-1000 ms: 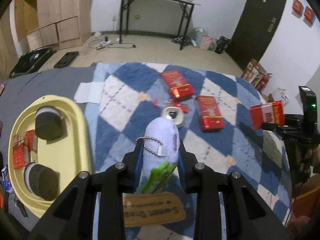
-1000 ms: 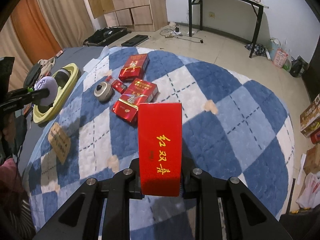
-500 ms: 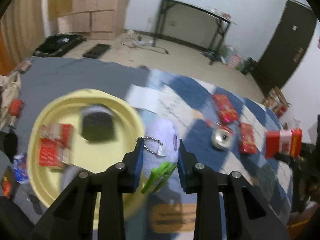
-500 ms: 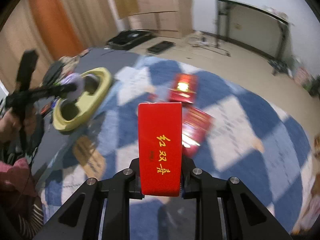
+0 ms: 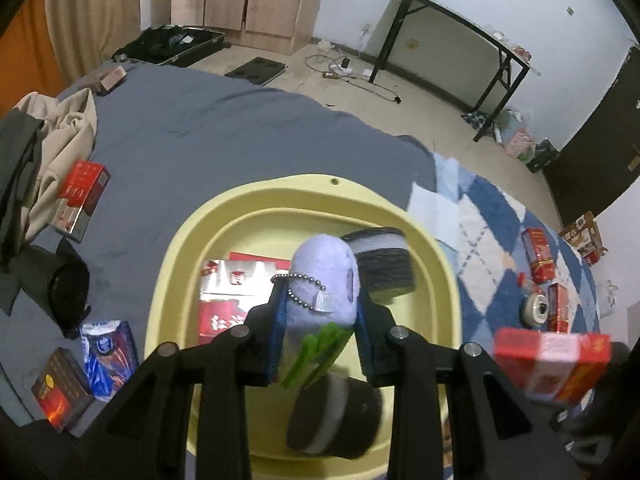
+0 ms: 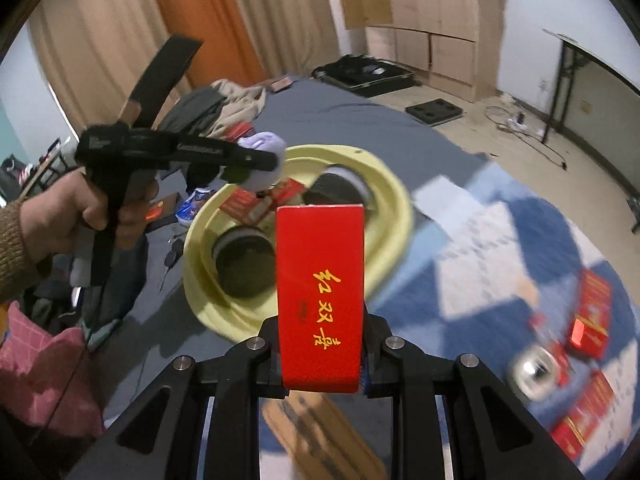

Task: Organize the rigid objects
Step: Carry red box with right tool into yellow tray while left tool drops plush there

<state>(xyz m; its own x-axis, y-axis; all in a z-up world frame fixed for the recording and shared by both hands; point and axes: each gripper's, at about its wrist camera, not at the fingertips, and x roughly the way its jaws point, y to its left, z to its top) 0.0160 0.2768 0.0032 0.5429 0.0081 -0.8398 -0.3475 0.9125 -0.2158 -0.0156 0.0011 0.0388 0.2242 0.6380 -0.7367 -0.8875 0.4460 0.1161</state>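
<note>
Left claw (image 5: 318, 320) grips one plush (image 5: 324, 280); right claw (image 6: 320, 344) one red box (image 6: 320, 292).

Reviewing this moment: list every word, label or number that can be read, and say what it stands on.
"红双喜", in gold characters: on the red box clamped in the right gripper.
Print on the red and silver boxes in the yellow basin: too blurred to read.
Print on the blue packet and the dark box on the grey sheet: too small to read.
</note>
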